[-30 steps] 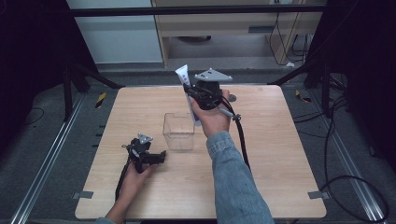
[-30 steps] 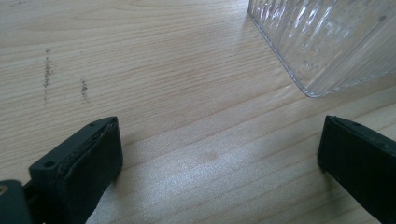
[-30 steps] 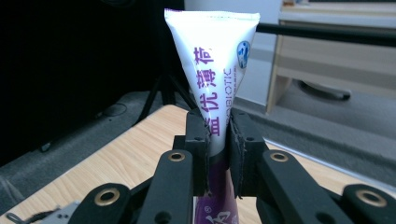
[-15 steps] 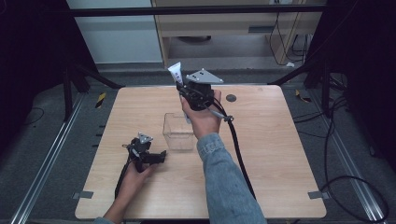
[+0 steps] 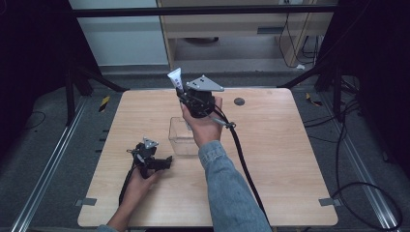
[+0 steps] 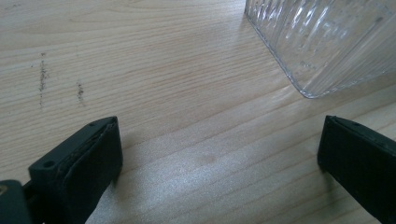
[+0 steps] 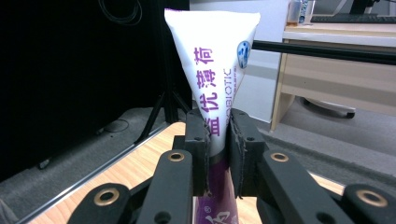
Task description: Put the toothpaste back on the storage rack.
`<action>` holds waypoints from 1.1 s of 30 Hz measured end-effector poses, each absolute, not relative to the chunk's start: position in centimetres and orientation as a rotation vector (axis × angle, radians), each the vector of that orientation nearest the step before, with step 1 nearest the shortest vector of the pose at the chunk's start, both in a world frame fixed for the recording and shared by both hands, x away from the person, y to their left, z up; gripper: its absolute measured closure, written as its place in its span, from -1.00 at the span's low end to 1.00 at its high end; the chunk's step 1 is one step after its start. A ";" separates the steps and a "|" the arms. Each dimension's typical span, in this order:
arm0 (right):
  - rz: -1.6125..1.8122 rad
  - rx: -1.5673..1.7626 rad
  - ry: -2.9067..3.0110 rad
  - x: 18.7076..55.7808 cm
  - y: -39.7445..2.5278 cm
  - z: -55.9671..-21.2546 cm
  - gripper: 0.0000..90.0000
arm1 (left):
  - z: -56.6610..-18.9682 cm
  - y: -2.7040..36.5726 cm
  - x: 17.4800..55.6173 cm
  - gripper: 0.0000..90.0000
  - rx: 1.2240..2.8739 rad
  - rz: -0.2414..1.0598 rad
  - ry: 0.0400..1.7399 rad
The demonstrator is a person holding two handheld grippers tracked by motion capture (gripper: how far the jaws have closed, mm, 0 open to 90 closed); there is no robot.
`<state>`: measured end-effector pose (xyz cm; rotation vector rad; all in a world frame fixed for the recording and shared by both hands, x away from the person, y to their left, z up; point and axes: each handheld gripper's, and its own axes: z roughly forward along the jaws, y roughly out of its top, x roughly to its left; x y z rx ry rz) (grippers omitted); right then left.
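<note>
1. Above the far middle of the worktop (image 5: 270, 159), a white-and-purple tube (image 7: 215, 84) is standing upright between the jaws of the right gripper (image 7: 217, 140) — the jaws are pinching it narrowly around its lower middle, with its flat crimped end pointing up.
2. Printed down the tube, purple Chinese characters are running in a column, and beside them the letters "OBIOTIC" are reading vertically; a small blue round emblem is sitting near the top corner, too small to make out.
3. Just below and toward the person, a clear ribbed plastic box (image 5: 183, 137) is standing open on the worktop — probably the place the tube is heading for, though that is only a guess.
4. Beside that box, the left gripper (image 5: 151, 159) is resting low on the wood with its jaws spread wide and holding nothing.
5. Risk, as I judge it: the tube is soft and tapering, so it could be slipping or tilting in the grip, and a lowering move could be catching the box rim and knocking the light box aside.
</note>
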<state>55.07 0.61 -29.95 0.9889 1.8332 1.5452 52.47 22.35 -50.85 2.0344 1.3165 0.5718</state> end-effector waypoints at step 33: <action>1.518 0.923 1.891 55.6 2.6 -34.0 0.75 | -50.8 22.3 52.5 -1.00 2.039 0.570 1.309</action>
